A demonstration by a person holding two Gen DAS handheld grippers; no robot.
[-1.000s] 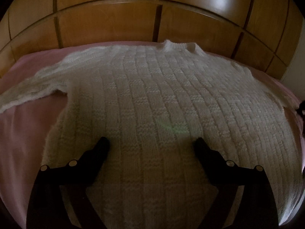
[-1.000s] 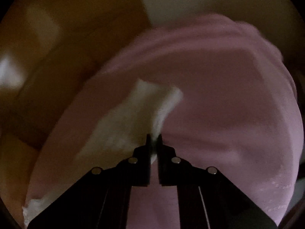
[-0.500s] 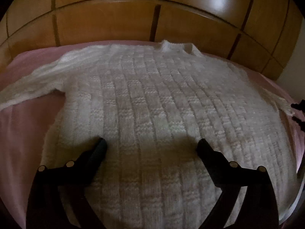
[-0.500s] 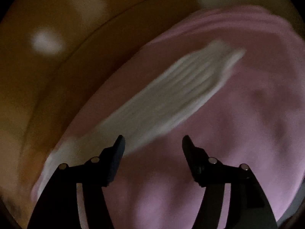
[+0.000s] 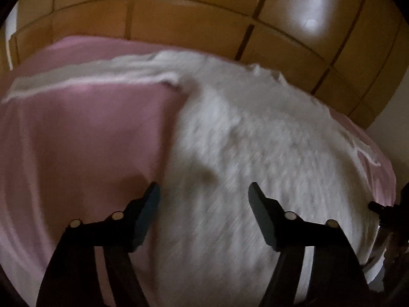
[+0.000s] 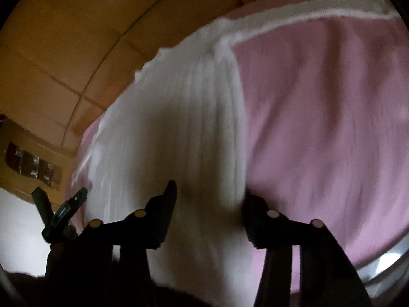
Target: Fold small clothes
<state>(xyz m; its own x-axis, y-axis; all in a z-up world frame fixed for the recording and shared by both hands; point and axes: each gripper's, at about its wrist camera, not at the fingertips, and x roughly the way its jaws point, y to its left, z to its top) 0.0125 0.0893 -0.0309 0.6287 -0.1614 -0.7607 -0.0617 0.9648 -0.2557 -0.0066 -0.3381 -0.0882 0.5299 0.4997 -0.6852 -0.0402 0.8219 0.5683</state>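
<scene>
A white knitted sweater (image 5: 255, 153) lies flat on a pink bed sheet (image 5: 89, 140), with one sleeve (image 5: 89, 76) stretched out to the left. My left gripper (image 5: 203, 192) is open and empty, over the sweater's lower left edge. The sweater also shows in the right wrist view (image 6: 173, 133), with its other sleeve (image 6: 306, 10) stretched to the upper right. My right gripper (image 6: 209, 194) is open and empty, over the sweater's lower right edge. The left gripper's fingers (image 6: 61, 209) show at the left of the right wrist view.
A wooden panelled headboard (image 5: 191, 18) stands behind the bed. It also shows in the right wrist view (image 6: 64, 51). The pink sheet (image 6: 332, 128) lies bare to the right of the sweater. The bed's edge (image 6: 383, 263) shows at the lower right.
My right gripper let go of the sleeve, opened, and swung left to the sweater's lower right edge. My left gripper moved left to the sweater's lower left edge. Both sleeves now lie stretched out.
</scene>
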